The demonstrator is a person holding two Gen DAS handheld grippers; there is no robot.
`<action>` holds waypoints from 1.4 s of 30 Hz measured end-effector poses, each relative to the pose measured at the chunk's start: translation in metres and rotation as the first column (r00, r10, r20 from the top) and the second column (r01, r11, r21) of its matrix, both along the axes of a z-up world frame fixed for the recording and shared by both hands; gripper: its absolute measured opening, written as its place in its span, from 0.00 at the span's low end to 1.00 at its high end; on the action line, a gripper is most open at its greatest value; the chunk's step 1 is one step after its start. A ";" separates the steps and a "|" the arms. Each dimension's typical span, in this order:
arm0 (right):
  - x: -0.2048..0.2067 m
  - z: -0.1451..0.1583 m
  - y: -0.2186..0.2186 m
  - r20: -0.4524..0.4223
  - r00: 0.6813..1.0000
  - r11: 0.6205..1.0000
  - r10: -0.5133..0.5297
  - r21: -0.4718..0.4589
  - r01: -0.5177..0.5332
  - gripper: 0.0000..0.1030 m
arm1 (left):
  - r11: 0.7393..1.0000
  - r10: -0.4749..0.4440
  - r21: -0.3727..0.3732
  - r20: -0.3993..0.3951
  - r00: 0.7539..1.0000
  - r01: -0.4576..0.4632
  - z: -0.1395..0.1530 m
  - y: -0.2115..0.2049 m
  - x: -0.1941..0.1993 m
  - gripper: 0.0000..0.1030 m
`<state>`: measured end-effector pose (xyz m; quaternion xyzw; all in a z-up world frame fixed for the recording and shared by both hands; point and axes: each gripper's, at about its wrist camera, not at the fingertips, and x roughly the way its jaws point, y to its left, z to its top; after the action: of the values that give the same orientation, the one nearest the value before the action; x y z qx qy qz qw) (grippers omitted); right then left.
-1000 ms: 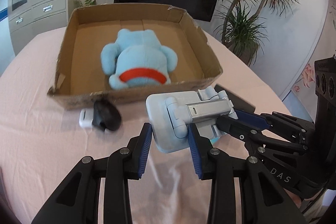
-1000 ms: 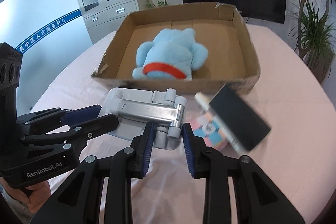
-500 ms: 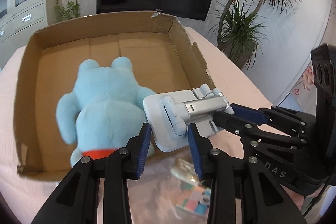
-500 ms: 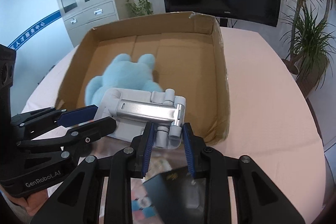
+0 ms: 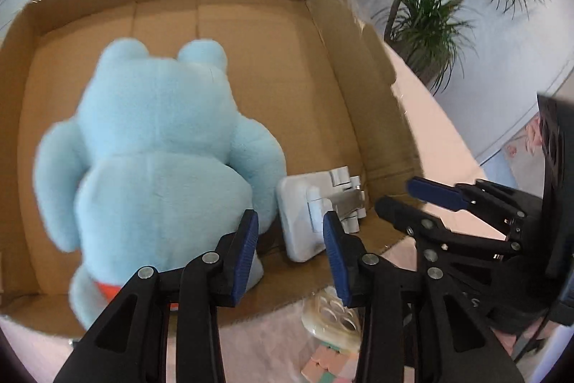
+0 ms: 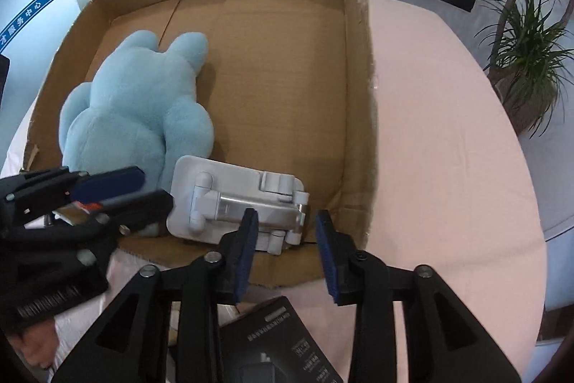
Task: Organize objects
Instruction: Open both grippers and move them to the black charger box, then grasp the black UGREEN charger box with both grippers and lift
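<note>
The white phone stand (image 6: 229,200) is lying flat on the floor of the cardboard box (image 6: 355,96), in the near corner on the right, just beside the blue plush toy (image 6: 140,110), which is lying face down in the left half of the box. The left gripper (image 5: 290,244) is hovering over the stand's broad base plate, its jaws having just been opening; the blue pads (image 5: 244,253) are standing a little apart from the plate on both sides and are not pressing on it. The right gripper (image 6: 285,239) is hanging over the hinged end of the stand, its jaws likewise having just been opening, with the pads clear of the metal arm. Both grippers are pointing steeply down into the box from its near wall. Outside the box, on the pink table (image 6: 448,131), a black carton with white print (image 6: 283,343) is lying under the right gripper, and a pastel puzzle cube (image 5: 323,365) is sitting below the left one.
</note>
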<state>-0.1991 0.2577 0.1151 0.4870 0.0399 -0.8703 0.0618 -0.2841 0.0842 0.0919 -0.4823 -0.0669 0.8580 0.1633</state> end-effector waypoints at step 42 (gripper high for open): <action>0.255 -0.031 -0.025 -0.113 0.901 0.767 0.419 -0.487 -0.418 0.86 | 0.966 -0.207 0.145 -0.069 0.976 0.215 -0.002 -0.041 0.280 0.71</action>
<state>0.0564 0.2330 0.0842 0.4339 -0.0792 -0.8139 0.3781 -0.0040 0.0429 0.0901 -0.4499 -0.0759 0.8408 0.2914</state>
